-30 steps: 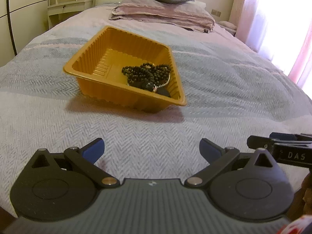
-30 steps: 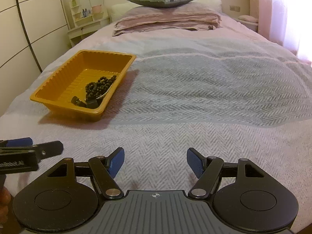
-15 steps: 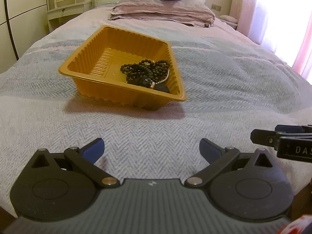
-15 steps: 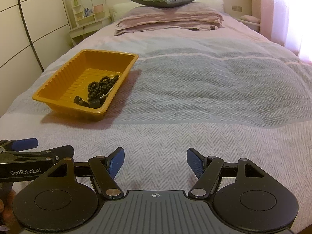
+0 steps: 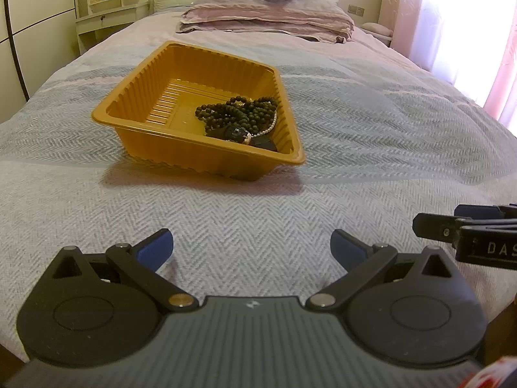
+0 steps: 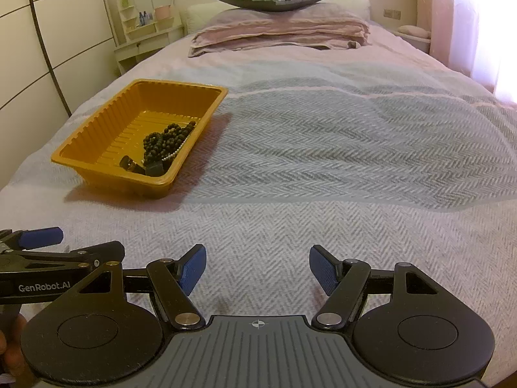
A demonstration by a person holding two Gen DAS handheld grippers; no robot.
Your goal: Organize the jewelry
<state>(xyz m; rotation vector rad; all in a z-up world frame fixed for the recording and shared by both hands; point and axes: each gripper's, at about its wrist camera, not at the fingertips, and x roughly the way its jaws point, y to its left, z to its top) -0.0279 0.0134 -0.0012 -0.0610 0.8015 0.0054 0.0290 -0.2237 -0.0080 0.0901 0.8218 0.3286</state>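
I see both my left gripper (image 5: 250,247) and right gripper (image 6: 255,265) spread, empty, low in frame; dark bead necklaces (image 5: 239,114) fill the orange tray (image 5: 155,139) mid-frame.

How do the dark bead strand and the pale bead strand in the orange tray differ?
The dark bead strand is bulky, with large beads piled in a heap; the pale bead strand is thin with tiny beads and shows only as a short curve. The dark strand lies on top and hides most of the pale one. Both rest at the same end of the orange tray, untouched by either gripper.
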